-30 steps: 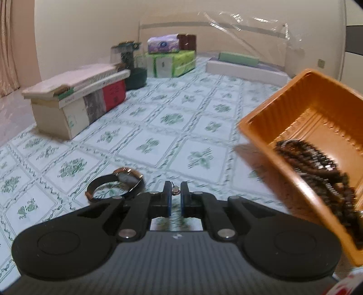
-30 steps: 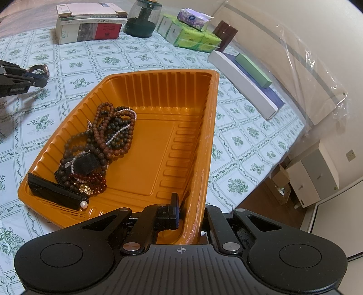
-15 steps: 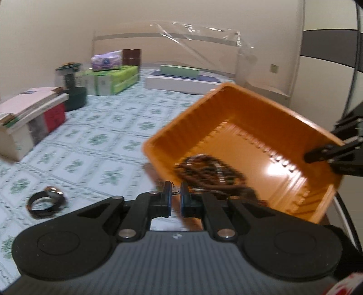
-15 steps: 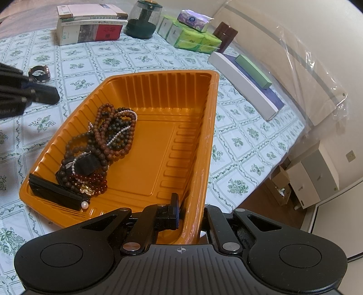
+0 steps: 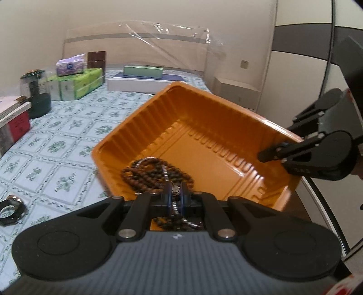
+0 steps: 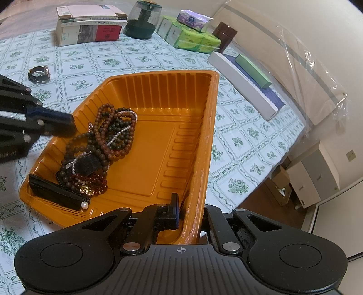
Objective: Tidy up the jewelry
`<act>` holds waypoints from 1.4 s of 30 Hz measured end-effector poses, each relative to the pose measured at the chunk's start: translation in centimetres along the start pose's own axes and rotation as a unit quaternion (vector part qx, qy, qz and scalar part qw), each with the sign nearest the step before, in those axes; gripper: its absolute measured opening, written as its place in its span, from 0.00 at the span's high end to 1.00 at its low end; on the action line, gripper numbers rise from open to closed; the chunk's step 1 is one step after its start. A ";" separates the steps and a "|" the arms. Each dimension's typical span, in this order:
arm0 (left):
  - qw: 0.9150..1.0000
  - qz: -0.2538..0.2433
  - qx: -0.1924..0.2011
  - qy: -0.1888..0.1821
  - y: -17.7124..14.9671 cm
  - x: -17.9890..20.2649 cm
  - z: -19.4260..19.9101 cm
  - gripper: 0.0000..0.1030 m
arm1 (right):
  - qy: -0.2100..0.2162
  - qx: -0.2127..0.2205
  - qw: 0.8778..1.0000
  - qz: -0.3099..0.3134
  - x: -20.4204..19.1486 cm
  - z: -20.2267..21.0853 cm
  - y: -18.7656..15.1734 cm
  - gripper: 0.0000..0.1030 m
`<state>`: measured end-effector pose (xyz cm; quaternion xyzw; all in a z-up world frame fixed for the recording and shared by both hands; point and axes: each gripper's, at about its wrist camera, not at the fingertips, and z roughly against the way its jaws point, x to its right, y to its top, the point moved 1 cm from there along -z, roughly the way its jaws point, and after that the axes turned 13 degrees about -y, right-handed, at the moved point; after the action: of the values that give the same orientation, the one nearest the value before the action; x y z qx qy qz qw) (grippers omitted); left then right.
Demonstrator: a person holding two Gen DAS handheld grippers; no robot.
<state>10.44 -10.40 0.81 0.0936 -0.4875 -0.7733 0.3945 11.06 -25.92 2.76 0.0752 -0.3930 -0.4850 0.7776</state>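
Note:
An orange plastic tray [image 6: 199,145] [image 5: 204,109] lies on the flower-patterned cloth. At its left end is a heap of brown and dark bead bracelets [image 6: 109,133] [image 5: 154,174], along with a black bar [image 6: 54,191] and a pearl [image 6: 84,205]. My right gripper [image 6: 188,211] [image 5: 283,147] is shut on the tray's near side wall, one finger inside and one outside. My left gripper [image 5: 174,195] [image 6: 70,123] hangs over the beads at the tray's left edge, shut on a small silver piece [image 5: 174,192]. A black watch [image 6: 39,73] [image 5: 11,210] lies on the cloth outside the tray.
Along the far side stand a stack of books [image 6: 88,27], a dark green jar [image 6: 143,20], green tissue packs [image 6: 192,38] and a long white box [image 6: 242,84]. The cloth's edge drops off at the right, with a low cabinet [image 6: 317,172] beyond.
My left gripper has swung right, away from the watch, to above the beads in the tray, still pinching the small silver piece. The right gripper and tray have not moved.

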 end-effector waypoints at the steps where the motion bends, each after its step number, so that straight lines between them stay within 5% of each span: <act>1: 1.000 -0.002 0.000 -0.004 0.0 0.2 -0.1 0.94 | 0.000 0.000 1.000 0.000 0.0 0.0 0.0 0.95; 6: 1.000 -0.008 -0.002 -0.020 -0.1 1.2 -0.6 0.94 | 0.000 0.000 1.000 0.000 0.0 0.0 0.0 0.95; 9: 1.000 -0.008 0.002 -0.023 -0.4 1.2 -0.4 0.77 | 0.000 0.000 1.000 0.000 0.0 0.1 0.0 0.95; 15: 1.000 -0.003 0.003 0.001 -1.0 -0.2 0.7 0.77 | 0.000 0.001 1.000 0.000 0.0 0.1 0.0 0.95; 23: 0.998 0.019 0.014 0.064 -1.7 -4.7 4.0 0.75 | 0.000 0.001 1.000 -0.001 0.0 0.1 0.0 0.95; 33: 0.985 0.048 0.003 0.167 -3.5 -11.9 7.8 0.74 | 0.000 0.000 1.000 0.000 -0.1 0.3 0.0 0.95; 42: 0.976 0.022 -0.033 0.216 -4.6 -15.9 6.6 0.67 | 0.000 -0.001 1.000 0.000 0.0 0.1 0.0 0.95</act>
<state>15.20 6.21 -3.45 0.2344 -0.3672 -0.7418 0.5098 10.96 -25.90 2.83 0.0746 -0.3923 -0.4851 0.7779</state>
